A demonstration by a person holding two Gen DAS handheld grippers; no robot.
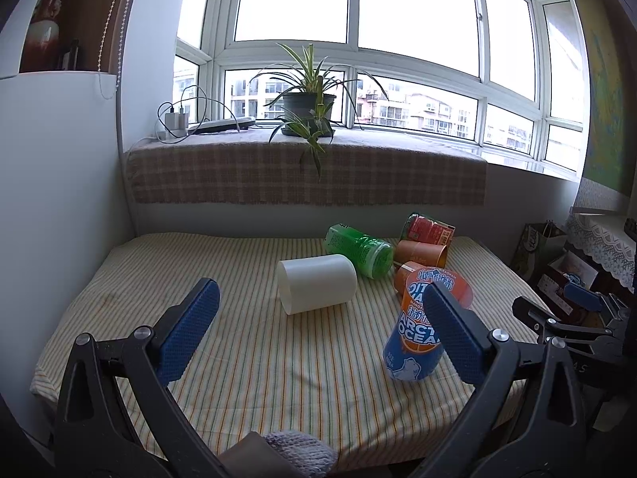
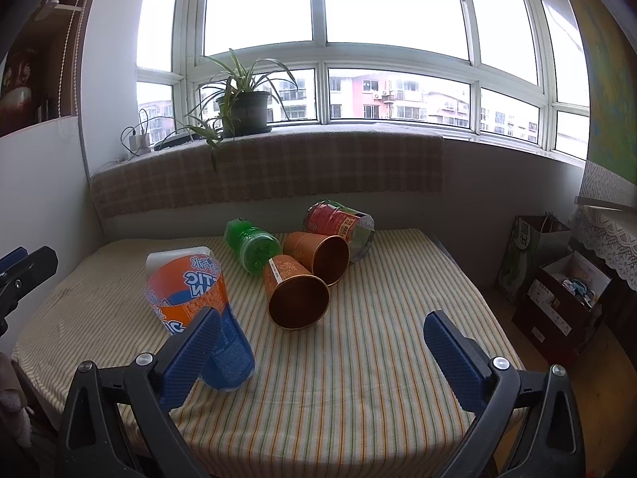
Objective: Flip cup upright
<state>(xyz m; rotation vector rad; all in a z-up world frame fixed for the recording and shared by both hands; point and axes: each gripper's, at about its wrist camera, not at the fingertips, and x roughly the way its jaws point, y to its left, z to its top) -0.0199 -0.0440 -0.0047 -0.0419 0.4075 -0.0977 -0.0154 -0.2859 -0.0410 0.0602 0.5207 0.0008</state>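
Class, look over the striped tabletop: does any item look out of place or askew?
Yes. Five cups lie tipped on their sides: the plain white plastic cup, the green printed cup, two orange paper cups and the red-labelled cup. Only the blue-and-orange Arctic Ocean cup stands upright. Nothing looks spilled.

6 cups [image 2: 298, 296] lie on 1 table [image 2: 358, 378], with 1 plant [image 2: 239, 95] behind.

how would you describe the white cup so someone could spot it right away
On the striped table below the window plant, a cluster of cups lies tipped over. The white cup lies on its side at the cluster's left edge, beside the green cup. It alone is plain white, with no print.
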